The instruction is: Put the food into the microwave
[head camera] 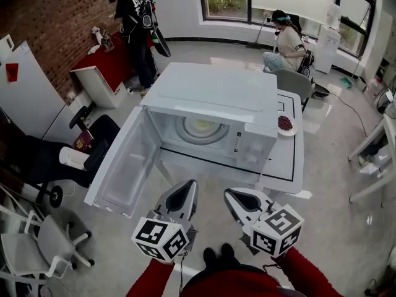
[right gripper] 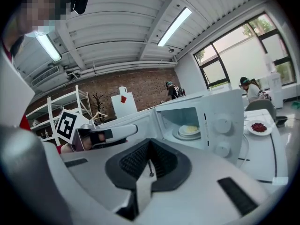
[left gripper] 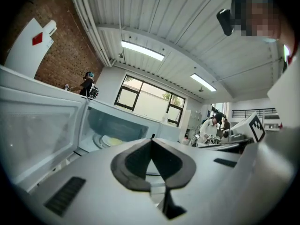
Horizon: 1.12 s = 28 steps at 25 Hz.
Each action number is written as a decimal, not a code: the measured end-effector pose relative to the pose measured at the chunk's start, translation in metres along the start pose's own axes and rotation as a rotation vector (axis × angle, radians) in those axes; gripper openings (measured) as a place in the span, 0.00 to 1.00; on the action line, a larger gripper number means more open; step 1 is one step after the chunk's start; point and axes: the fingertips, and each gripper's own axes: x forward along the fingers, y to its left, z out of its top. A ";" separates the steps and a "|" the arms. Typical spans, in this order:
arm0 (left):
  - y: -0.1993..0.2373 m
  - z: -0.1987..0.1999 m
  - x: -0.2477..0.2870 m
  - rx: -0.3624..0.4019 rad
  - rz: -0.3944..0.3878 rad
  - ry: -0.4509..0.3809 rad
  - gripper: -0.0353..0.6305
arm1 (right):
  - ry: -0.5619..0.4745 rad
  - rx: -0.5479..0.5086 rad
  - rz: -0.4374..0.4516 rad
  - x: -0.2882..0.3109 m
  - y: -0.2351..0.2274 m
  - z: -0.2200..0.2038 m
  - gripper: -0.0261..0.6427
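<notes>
The microwave (head camera: pixel 216 98) stands with its door (head camera: pixel 124 166) swung open and a plate of yellow food (head camera: pixel 201 127) inside. In front of it, the left gripper (head camera: pixel 187 187) and right gripper (head camera: pixel 232 195) are both closed and empty. A plate of red food (head camera: pixel 285 124) sits right of the microwave.

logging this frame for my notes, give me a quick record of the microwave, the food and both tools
microwave: on the white table, door swung wide open
inside: plate of yellow food
outside: plate of red food on the table, right of the microwave
left tool: jaws together, empty, in front of the microwave, touching nothing
right tool: jaws together, empty, beside the left tool
</notes>
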 end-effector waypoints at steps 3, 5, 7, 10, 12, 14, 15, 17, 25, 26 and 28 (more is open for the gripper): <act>-0.011 -0.001 -0.014 0.068 0.002 0.008 0.07 | -0.015 -0.016 -0.004 -0.016 -0.001 -0.003 0.06; -0.018 -0.004 -0.024 0.118 0.010 0.017 0.07 | -0.019 -0.017 -0.003 -0.025 -0.003 -0.005 0.06; -0.023 -0.007 -0.033 0.146 0.024 0.020 0.07 | -0.023 -0.015 0.002 -0.033 -0.004 -0.006 0.06; -0.027 -0.012 -0.045 0.139 0.048 0.013 0.07 | -0.037 -0.017 0.016 -0.041 -0.001 -0.007 0.06; -0.027 -0.014 -0.052 0.117 0.066 0.002 0.07 | -0.045 -0.026 0.024 -0.044 0.002 -0.008 0.06; -0.028 -0.016 -0.058 0.101 0.084 -0.010 0.07 | -0.052 -0.050 0.029 -0.045 0.004 -0.006 0.06; -0.028 -0.018 -0.060 0.092 0.091 -0.014 0.07 | -0.056 -0.060 0.033 -0.045 0.005 -0.005 0.06; -0.030 -0.020 -0.065 0.082 0.102 -0.020 0.07 | -0.063 -0.074 0.038 -0.046 0.007 -0.005 0.06; -0.038 -0.022 -0.078 0.067 0.121 -0.043 0.07 | -0.079 -0.101 0.038 -0.052 0.010 -0.010 0.06; -0.038 -0.022 -0.079 0.063 0.124 -0.047 0.07 | -0.078 -0.104 0.041 -0.053 0.010 -0.011 0.06; -0.039 -0.023 -0.079 0.060 0.124 -0.053 0.07 | -0.080 -0.111 0.048 -0.054 0.012 -0.011 0.06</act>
